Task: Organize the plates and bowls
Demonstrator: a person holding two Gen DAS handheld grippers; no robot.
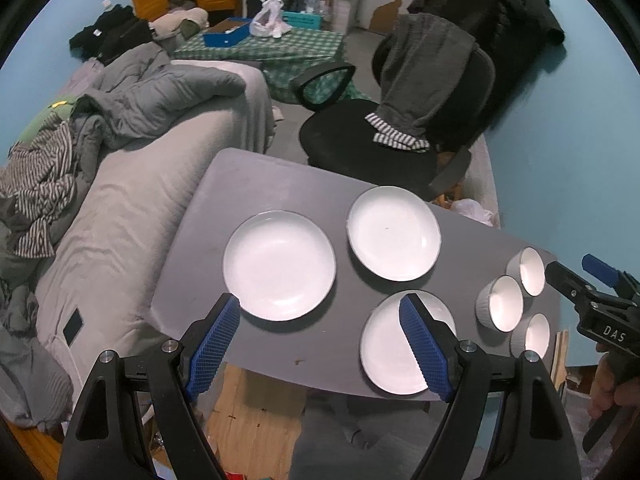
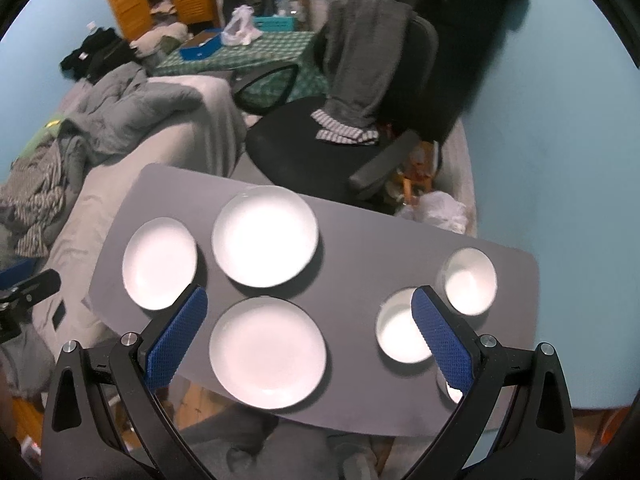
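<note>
Three white plates lie apart on a grey table (image 1: 272,184): a left plate (image 1: 279,265), a far plate (image 1: 394,233) and a near plate (image 1: 390,354). Three white bowls stand at the right: far (image 1: 528,271), middle (image 1: 502,302), near (image 1: 534,336). My left gripper (image 1: 320,308) is open and empty above the table's near edge, between the left and near plates. In the right wrist view my right gripper (image 2: 310,300) is open and empty above the near plate (image 2: 267,351), with the middle bowl (image 2: 398,326) behind its right finger.
A black office chair (image 1: 372,148) draped with grey cloth stands behind the table. A bed with grey bedding (image 1: 132,200) runs along the left. The right gripper (image 1: 592,300) shows at the left wrist view's right edge. A blue wall is at the right.
</note>
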